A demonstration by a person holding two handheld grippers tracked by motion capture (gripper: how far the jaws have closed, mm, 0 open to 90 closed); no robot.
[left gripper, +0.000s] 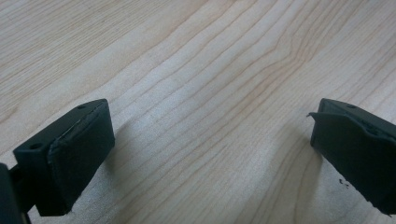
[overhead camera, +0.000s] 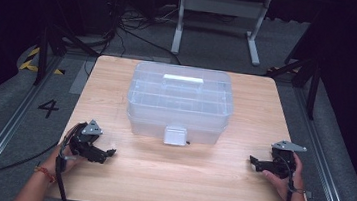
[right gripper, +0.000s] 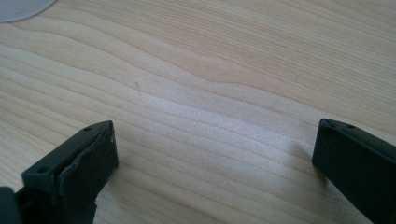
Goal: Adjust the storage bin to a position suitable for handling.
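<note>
The clear plastic box (overhead camera: pixel 179 102) is parked mid-table, long axis crosswise, latch (overhead camera: pixel 175 135) toward the person. Left gripper (overhead camera: pixel 108 152) and right gripper (overhead camera: pixel 252 161) are held wide open, empty, roughly equally near.

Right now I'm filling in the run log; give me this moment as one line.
box: clear plastic box lid shut, mid-table | left gripper: open, empty, near table | right gripper: open, empty | contact: none
</note>
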